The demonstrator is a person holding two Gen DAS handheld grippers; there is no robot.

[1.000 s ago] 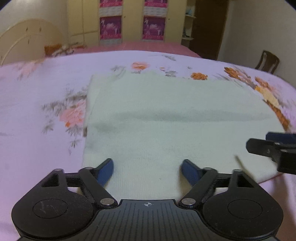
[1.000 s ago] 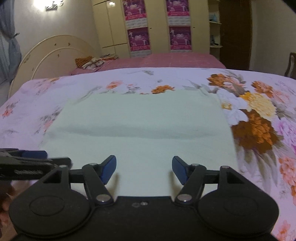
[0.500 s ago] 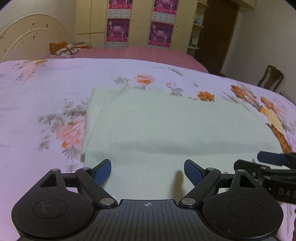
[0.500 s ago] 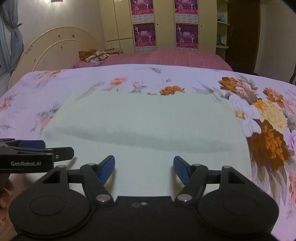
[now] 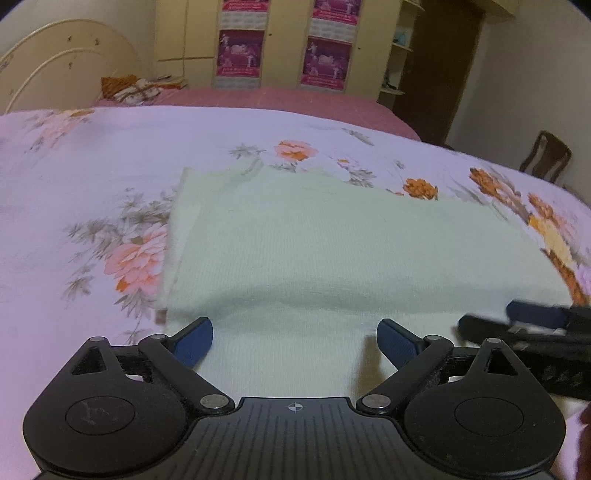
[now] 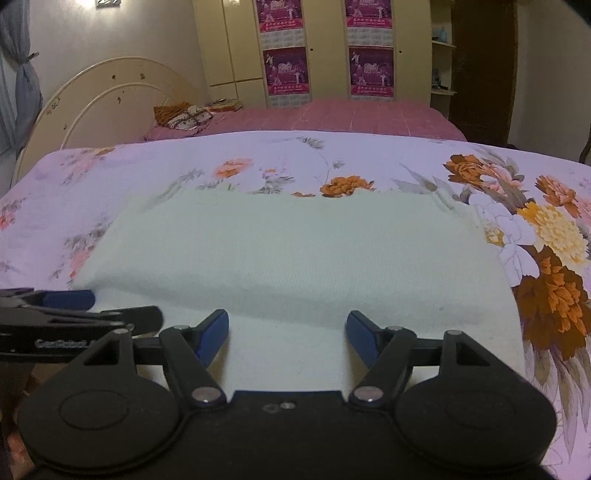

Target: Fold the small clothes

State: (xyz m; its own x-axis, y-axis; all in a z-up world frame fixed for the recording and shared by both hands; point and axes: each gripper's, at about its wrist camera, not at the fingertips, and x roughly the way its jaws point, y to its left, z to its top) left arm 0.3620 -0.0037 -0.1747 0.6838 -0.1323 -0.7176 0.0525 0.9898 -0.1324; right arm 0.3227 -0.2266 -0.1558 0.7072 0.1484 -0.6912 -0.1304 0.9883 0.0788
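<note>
home bedroom for sure, floral bedsheet (image 6: 155,173) up front, second bed with a pink cover (image 6: 369,116) behind, curved cream headboard (image 6: 110,96), tall cream wardrobe (image 6: 325,48) with magenta posters (image 6: 286,70), wooden chair (image 5: 546,155) by the wall

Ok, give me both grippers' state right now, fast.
Left gripper: open, jaws just widened, over the pale cloth, gripping nothing.
Right gripper: open, holding nothing.

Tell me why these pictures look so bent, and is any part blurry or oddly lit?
Both views are fisheye, so the flowered bedspread bulges and the room's edges curve. In the left wrist view, the right gripper at the right edge is smeared. In the right wrist view, a wall lamp glares top left, and a soft shadow lies under a crease of the pale green knitted cloth.
</note>
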